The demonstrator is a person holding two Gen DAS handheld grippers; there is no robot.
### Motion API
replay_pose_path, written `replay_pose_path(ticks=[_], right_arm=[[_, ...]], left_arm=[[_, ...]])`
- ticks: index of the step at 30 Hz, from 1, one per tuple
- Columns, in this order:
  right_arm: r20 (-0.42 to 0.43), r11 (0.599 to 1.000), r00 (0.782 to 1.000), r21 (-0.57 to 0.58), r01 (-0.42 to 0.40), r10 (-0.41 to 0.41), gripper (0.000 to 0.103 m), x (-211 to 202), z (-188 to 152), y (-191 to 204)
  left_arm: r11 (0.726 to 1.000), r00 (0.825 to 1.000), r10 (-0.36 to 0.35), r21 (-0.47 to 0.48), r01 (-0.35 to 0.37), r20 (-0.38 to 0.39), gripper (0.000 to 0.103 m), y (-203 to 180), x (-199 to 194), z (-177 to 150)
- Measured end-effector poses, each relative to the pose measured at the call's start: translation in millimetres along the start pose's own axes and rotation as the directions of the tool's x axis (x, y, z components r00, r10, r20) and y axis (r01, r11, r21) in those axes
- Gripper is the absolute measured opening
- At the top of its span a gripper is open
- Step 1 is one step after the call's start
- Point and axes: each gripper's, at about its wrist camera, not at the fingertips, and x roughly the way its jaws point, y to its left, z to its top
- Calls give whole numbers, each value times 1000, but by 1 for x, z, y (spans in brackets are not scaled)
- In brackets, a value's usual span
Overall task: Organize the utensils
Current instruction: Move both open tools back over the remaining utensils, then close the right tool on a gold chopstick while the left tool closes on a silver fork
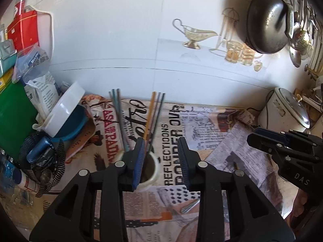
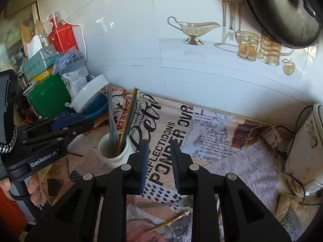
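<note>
A white cup (image 2: 116, 151) stands on the newspaper-covered counter and holds several thin metal straws (image 2: 129, 117), gold and steel. In the left wrist view the cup (image 1: 150, 178) sits just behind my left gripper's left finger, with the straws (image 1: 155, 117) rising above it. My left gripper (image 1: 161, 161) is open and empty, just right of the cup. My right gripper (image 2: 159, 163) is open and empty, to the right of the cup. A gold utensil (image 2: 171, 220) and a steel one (image 2: 159, 203) lie on the paper below it. A steel handle (image 1: 189, 205) lies under my left gripper.
Clutter fills the left: a white and blue tub (image 2: 90, 98), a green box (image 2: 48, 96), a red tin (image 2: 63, 35), bags. A dark pan (image 1: 266, 26) hangs at the upper right. A white cooker (image 1: 286, 109) stands at the right.
</note>
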Motion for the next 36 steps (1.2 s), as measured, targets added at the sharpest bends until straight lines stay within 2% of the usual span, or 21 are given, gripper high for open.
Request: replay_pose_path(ticks=[4, 9, 16, 22, 26, 31, 36], right_arm=[[-18, 999, 999, 19, 38, -37, 21, -10, -15, -25], [-66, 995, 995, 59, 78, -74, 21, -14, -39, -56], [-172, 982, 981, 144, 119, -93, 21, -1, -80, -100], [-291, 968, 953, 203, 151, -87, 21, 24, -119, -128], [-360, 959, 930, 234, 161, -68, 21, 42, -142, -142], [-397, 953, 917, 259, 154, -41, 21, 52, -158, -149], [-407, 950, 913, 283, 134, -8, 21, 55, -166, -150]], left_arm=[[1000, 1000, -21, 17, 21, -12, 45, -25, 4, -6], [998, 996, -38, 50, 42, -75, 45, -57, 22, -26], [994, 981, -34, 97, 53, -190, 45, -90, 58, -60], [990, 953, -15, 131, 57, -303, 45, -105, 96, -89], [983, 923, 3, 172, 69, -386, 45, -113, 126, -110], [971, 892, 26, 225, 85, -451, 45, -122, 154, -128], [958, 875, 15, 258, 127, -484, 45, -134, 173, -132]])
